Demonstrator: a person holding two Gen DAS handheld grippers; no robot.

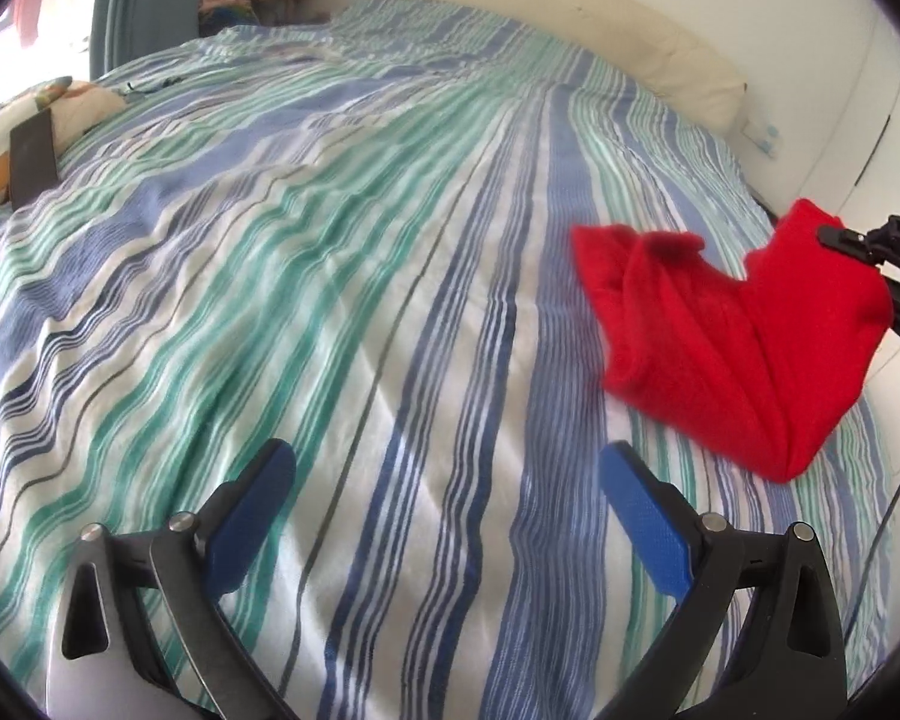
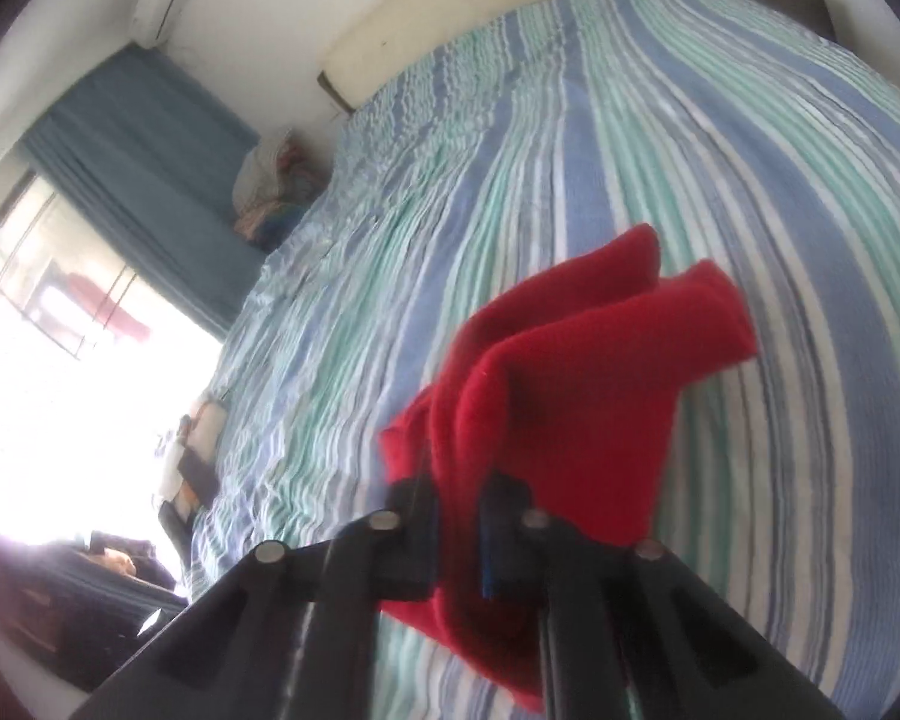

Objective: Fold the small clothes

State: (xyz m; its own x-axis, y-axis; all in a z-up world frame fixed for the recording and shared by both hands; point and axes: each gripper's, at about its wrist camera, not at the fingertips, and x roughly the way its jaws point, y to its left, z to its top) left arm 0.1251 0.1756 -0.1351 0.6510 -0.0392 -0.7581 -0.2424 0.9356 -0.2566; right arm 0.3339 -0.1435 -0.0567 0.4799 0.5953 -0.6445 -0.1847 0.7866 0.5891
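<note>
Red garment pinched between the pads of the right gripper, hanging bunched above the striped bed cover. Left gripper wide apart and empty, low over the cover, well left of the garment. Best lowered onto a flat stretch of the cover, then spread by catching a free corner with the left gripper before folding; bunched layers likely to fold crooked otherwise.

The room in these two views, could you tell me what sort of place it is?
Most likely a home bedroom: a wide bed under a striped cover, a cream headboard against the wall, and a blue curtain beside a bright window.
</note>
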